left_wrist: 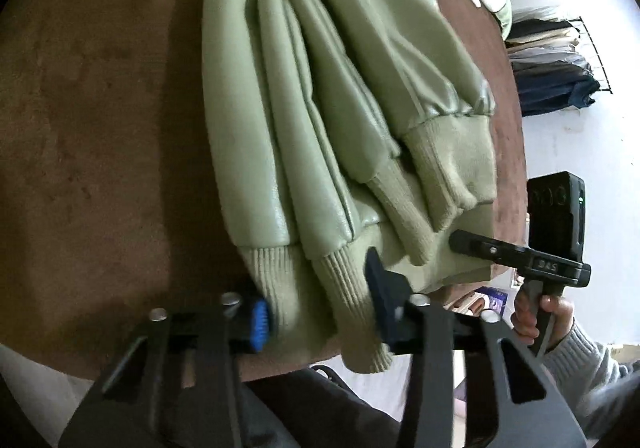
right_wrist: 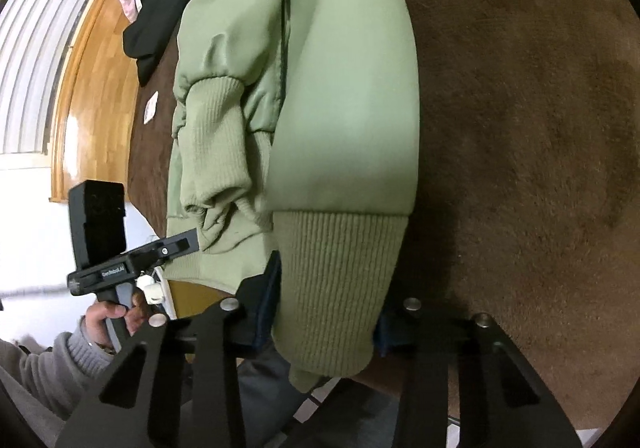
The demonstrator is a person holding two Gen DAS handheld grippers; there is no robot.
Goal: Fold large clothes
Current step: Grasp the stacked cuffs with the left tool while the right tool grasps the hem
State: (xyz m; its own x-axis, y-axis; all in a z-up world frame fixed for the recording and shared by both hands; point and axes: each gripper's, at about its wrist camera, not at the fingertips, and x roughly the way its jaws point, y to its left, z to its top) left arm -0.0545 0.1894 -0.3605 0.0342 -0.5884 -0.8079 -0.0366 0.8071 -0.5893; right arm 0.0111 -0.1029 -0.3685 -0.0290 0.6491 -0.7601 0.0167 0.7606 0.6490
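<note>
Meanwhile, a pale green faux-leather bomber jacket with ribbed knit hem and cuffs (left_wrist: 320,96) lies folded lengthwise on the brown suede-like worktop (left_wrist: 100,108), its hem hanging over the near edge. Both tools are at that hem: the left gripper (left_wrist: 316,312) has its jaws pressing the ribbed band on either side, and the right gripper (right_wrist: 328,324) has its jaws clamped on the wide knit band at the other corner. A hand in a grey knit sleeve (right_wrist: 116,320) holds each tool's handle
</note>
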